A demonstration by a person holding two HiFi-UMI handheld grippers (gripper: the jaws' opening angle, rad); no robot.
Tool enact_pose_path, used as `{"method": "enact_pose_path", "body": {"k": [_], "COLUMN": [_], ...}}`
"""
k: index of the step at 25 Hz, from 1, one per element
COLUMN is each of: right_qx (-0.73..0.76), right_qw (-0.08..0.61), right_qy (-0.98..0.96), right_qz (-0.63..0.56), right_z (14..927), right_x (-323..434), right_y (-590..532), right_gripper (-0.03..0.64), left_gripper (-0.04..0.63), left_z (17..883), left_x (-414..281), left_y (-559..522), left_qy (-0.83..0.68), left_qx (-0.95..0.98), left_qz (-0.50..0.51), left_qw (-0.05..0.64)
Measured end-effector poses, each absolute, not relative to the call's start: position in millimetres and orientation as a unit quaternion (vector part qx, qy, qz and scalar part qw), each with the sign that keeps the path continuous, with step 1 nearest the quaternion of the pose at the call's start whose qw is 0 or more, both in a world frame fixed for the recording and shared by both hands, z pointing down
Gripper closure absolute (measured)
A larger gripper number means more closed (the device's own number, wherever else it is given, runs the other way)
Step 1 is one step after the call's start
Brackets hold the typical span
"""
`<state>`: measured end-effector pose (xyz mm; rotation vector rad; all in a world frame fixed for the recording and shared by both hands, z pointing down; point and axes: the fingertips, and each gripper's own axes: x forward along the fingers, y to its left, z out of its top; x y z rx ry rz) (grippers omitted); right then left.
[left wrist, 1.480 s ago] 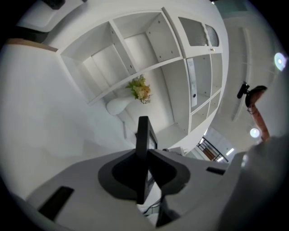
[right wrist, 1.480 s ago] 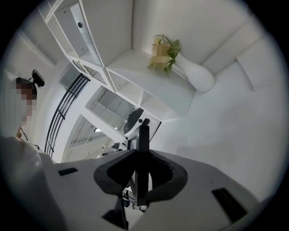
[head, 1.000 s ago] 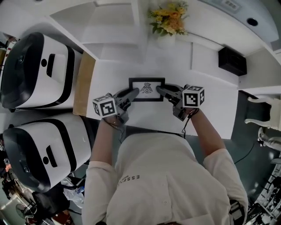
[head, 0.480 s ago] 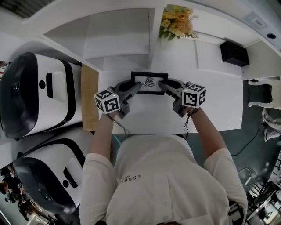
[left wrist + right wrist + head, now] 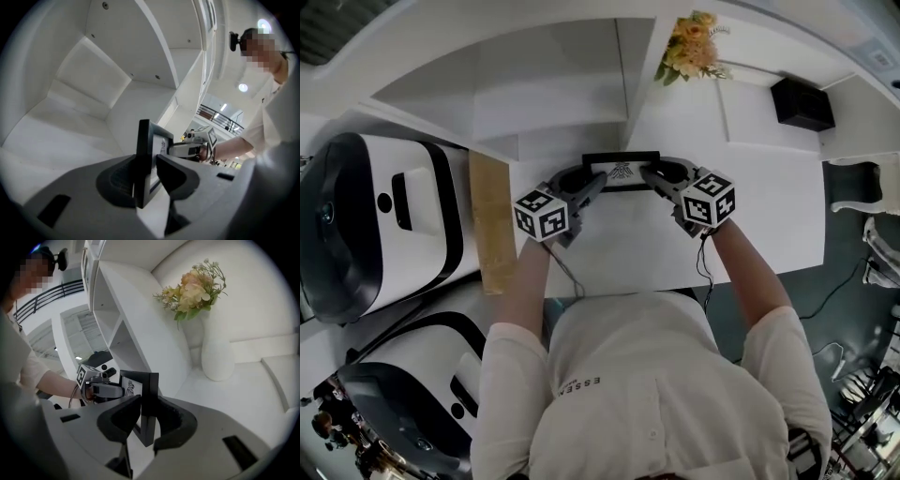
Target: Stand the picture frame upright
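A black picture frame (image 5: 621, 172) with a small dark drawing stands on edge on the white table (image 5: 769, 225), close to the shelf unit. My left gripper (image 5: 592, 184) is at its left end. In the left gripper view the frame (image 5: 143, 154) is between the jaws, which are opening; a sliver of space shows at the front pad. My right gripper (image 5: 649, 175) is shut on the right end, and the right gripper view shows both pads pressed on the frame's edge (image 5: 150, 399).
A white vase of flowers (image 5: 694, 52) and a black box (image 5: 802, 101) sit at the back right. Open white shelf compartments (image 5: 553, 103) rise just behind the frame. A wooden board (image 5: 492, 225) and two white-and-black machines (image 5: 375, 225) are at the left.
The frame has gone from lying nearly flat to standing on edge, and both grippers have carried it farther back toward the shelf. The head view has shifted.
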<state>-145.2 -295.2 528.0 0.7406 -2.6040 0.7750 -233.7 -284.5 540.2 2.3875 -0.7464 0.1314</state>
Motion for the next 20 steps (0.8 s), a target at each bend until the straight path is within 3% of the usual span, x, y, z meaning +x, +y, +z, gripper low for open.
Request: {"method": "enact_pose_path", "body": {"k": [20], "right_qx": [0.344], "right_qw": [0.215], "right_qy": [-0.887], "right_qz": [0.221], "right_z": [564.4], "right_x": [-158.0], "right_y": [-326.4], "right_gripper": [0.486], "left_gripper": [0.469], "left_z": [570.9], "left_x": [-248.3], "left_y": [-314.6], "left_qy": [-0.329], "left_qx": [0.898], "left_qz": [0.132], "left_qw": [0.262]}}
